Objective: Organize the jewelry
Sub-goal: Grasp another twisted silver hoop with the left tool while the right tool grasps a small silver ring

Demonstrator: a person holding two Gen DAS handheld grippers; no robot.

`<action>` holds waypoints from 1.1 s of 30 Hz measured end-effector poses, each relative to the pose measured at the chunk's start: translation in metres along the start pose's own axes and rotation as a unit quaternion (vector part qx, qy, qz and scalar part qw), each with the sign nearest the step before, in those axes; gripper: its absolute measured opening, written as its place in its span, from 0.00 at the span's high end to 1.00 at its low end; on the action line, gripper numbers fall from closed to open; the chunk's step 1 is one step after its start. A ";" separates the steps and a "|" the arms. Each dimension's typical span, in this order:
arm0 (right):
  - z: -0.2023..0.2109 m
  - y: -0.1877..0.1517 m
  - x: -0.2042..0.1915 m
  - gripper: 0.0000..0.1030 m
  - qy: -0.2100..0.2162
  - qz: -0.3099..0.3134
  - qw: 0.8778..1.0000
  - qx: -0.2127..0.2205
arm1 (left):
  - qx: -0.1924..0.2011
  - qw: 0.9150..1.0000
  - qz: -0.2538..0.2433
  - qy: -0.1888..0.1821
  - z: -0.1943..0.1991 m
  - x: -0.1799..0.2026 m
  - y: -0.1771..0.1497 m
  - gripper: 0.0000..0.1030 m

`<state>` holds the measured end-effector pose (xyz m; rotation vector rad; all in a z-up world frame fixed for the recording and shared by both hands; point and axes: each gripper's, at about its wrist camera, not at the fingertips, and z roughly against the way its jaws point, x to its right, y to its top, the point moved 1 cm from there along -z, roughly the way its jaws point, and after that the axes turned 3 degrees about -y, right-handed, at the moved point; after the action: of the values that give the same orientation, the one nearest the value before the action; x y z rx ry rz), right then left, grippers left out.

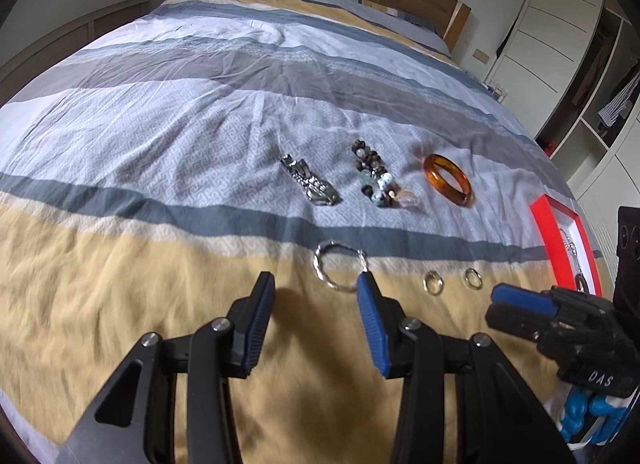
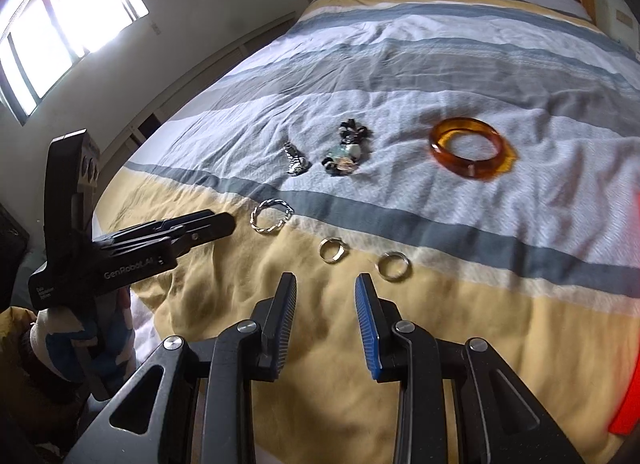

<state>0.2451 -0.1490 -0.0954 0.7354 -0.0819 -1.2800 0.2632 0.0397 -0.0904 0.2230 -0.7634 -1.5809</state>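
The step in hand was judged to be an approach: both tools were held low over the yellow band of the striped bedspread (image 1: 120, 264), and nothing had yet been picked up. The left gripper (image 1: 316, 284) was seen parted and empty, its right fingertip just at the rim of the twisted silver wire bangle (image 1: 338, 268). The right gripper (image 2: 326, 284) was likewise parted and empty, near the two small silver rings (image 2: 333, 251) (image 2: 394, 265).

The next move was judged to call for a careful lowering onto thin metal lying flat on soft cloth, with the jaws set astride a rim before closing.

Farther back, on the pale band, a silver metal watch (image 1: 310, 182), a bracelet of mixed dark and pale beads (image 1: 374, 178) and a translucent amber bangle (image 1: 448, 180) lay in a row, well apart. A red-edged white box (image 1: 556, 248), some jewelry seemingly inside, was seen at the right.
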 end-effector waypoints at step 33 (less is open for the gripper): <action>-0.043 0.002 -0.031 0.83 -0.005 0.039 0.999 -0.031 | -0.027 0.999 -0.004 0.020 -0.020 -0.015 -0.006 0.96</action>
<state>0.2563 -0.1016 -0.1176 0.6669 -0.0789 -1.2065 0.2719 0.0470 -0.1136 0.2173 -0.6884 -1.5987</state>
